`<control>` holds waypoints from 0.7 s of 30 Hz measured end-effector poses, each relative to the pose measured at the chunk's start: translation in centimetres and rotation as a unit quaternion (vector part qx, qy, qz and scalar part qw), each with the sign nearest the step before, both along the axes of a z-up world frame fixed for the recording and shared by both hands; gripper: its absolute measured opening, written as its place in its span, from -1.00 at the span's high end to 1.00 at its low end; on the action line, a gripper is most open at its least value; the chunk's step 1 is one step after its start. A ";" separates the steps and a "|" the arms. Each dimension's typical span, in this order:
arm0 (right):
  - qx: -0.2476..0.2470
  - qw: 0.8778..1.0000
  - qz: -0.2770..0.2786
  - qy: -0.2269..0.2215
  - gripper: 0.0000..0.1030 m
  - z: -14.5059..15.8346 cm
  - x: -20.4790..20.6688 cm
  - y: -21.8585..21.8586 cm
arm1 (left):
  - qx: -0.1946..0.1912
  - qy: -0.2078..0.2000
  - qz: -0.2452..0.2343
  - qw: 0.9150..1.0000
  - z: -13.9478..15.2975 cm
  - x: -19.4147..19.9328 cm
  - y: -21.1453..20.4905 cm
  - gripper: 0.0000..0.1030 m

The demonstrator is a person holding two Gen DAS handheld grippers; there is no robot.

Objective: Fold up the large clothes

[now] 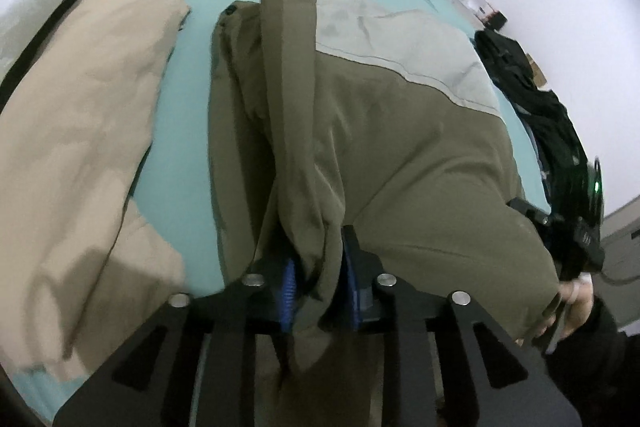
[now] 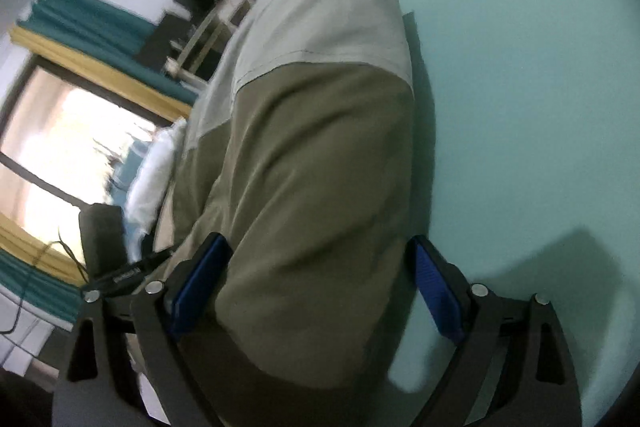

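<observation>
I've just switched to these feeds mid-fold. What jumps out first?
The big olive jacket with a pale grey shoulder panel fills the middle of the green bed, a bunch of its cloth standing between the left gripper's blue pads. The right gripper sits wide open around another part of the jacket, not pressing it. A tan garment lies at the left of the left wrist view.

The jacket (image 1: 400, 131) is matt olive cloth with a paler grey-green panel, softly creased. The bed (image 1: 180, 115) has a smooth, matt teal sheet. A tan coat (image 1: 88, 99) beside it looks like dull woven cloth. The left tool (image 1: 320, 287) is matt black plastic with ribbed blue pads (image 1: 289, 291) and shiny metal pins (image 1: 254, 280).
</observation>
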State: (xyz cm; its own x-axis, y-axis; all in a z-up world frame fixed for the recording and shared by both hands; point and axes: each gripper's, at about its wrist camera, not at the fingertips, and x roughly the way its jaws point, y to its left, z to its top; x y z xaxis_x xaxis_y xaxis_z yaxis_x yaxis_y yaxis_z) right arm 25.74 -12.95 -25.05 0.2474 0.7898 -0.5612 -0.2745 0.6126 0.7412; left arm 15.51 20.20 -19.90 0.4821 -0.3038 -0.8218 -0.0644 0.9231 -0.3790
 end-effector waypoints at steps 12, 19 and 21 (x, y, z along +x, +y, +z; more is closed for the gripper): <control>-0.125 0.989 0.053 -0.055 0.36 5.9 -1.8 -1.1 | -0.006 -0.008 -0.015 1.000 3.9 -4.2 -4.3 -0.02; -0.198 0.974 0.078 -0.082 0.35 7.9 -3.4 -8.1 | -0.014 -0.032 -0.063 0.997 6.7 -4.4 -10.8 -0.02; -0.205 0.972 0.084 -0.078 0.34 7.3 -3.1 -9.3 | -0.015 -0.043 -0.084 0.995 7.5 -3.8 -14.0 -0.02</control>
State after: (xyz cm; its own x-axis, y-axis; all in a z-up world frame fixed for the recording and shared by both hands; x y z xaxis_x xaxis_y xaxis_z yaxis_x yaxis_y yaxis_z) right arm 22.62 -22.27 -17.72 0.2424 0.5445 -0.8030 -0.4855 0.7846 0.3855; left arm 11.72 6.20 -12.40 0.4904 -0.4102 -0.7689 0.1244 0.9062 -0.4041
